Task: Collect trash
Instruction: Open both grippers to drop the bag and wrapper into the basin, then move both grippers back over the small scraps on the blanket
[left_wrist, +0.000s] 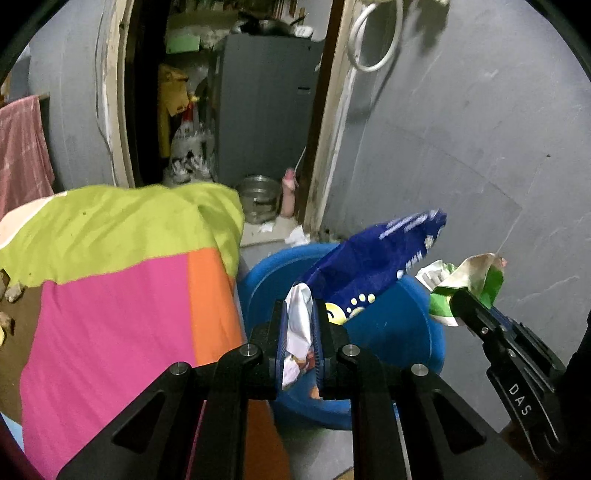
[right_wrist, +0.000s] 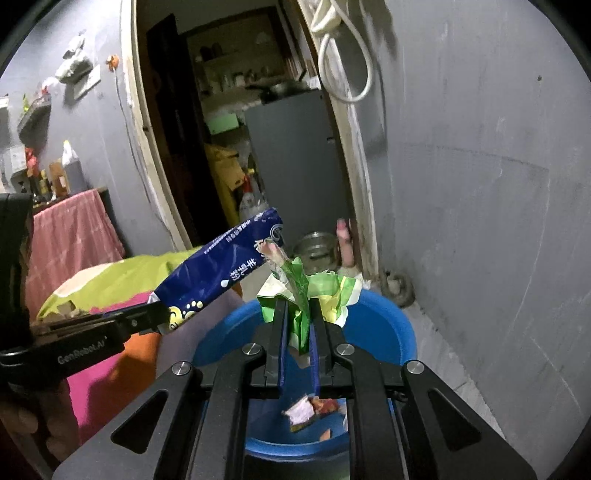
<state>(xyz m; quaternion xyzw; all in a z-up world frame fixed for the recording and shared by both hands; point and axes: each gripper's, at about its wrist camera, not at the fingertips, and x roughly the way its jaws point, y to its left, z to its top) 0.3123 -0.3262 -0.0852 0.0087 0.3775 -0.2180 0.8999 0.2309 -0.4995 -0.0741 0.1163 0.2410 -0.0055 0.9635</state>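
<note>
1. Blue plastic bin stands on the floor by a grey wall, just beside a bed with a green, pink and orange sheet.
2. Left tongs are clamped on a dark blue bag; its silver inner side shows between the pads and the bag juts up and to the right, above the bin.
3. In the right wrist view the same blue bag sticks out from the left tongs at the left edge, printed with white characters.
4. Right tongs are pinched on a crumpled green and white wrapper, held over the bin's mouth.
5. From the left wrist view, the right tongs enter from the right with the green wrapper at their tip, near the bin's far side.
6. Both tongs are narrow, each closed on its piece of trash; the two pieces sit close together but whether they touch is unclear.
7. Inside the bin lie a small pink and white wrapper and a few other scraps on the bottom.
8. Behind, a doorway opens onto a grey fridge and a steel pot on the floor.
9. White cable hangs looped on the wall beside the door frame.
10. Pink cloth drapes over furniture at the left.
</note>
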